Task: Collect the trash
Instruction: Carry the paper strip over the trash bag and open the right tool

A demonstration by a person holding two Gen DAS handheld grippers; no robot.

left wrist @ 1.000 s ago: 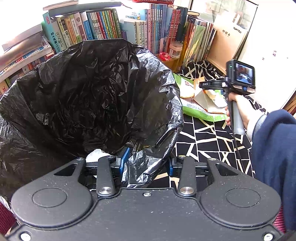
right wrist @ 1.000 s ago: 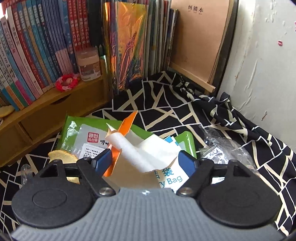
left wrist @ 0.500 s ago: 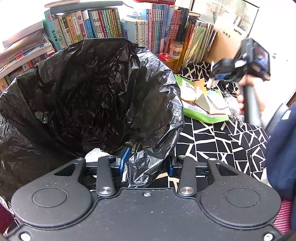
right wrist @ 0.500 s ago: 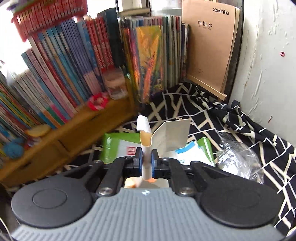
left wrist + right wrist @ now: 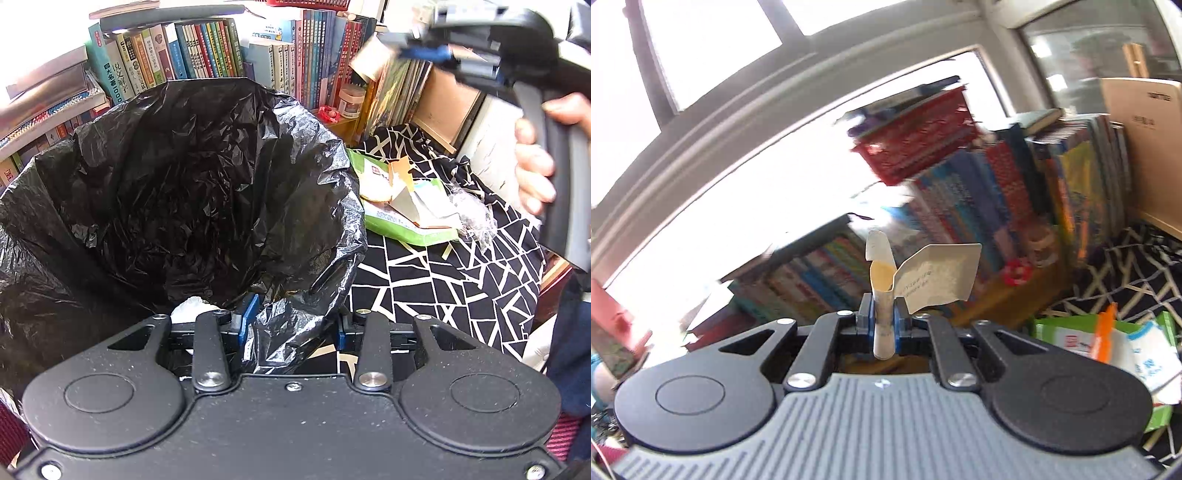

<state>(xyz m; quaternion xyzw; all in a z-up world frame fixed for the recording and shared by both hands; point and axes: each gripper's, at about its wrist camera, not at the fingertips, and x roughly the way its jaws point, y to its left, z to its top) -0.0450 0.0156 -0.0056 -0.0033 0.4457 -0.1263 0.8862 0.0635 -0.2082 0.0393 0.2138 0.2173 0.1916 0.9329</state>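
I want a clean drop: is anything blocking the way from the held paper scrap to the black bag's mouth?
Nothing visible does. The right gripper pinches the folded white paper scrap, and the black plastic trash bag, its rim held by the left gripper, gapes wide open beside it.

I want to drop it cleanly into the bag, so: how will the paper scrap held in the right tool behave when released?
The paper scrap looks thin and creased, so probably light and likely to flutter. Its flap stands out sideways unsupported, suggesting some stiffness. The black bag mouth gapes wide, so a drop directly above should probably land inside.
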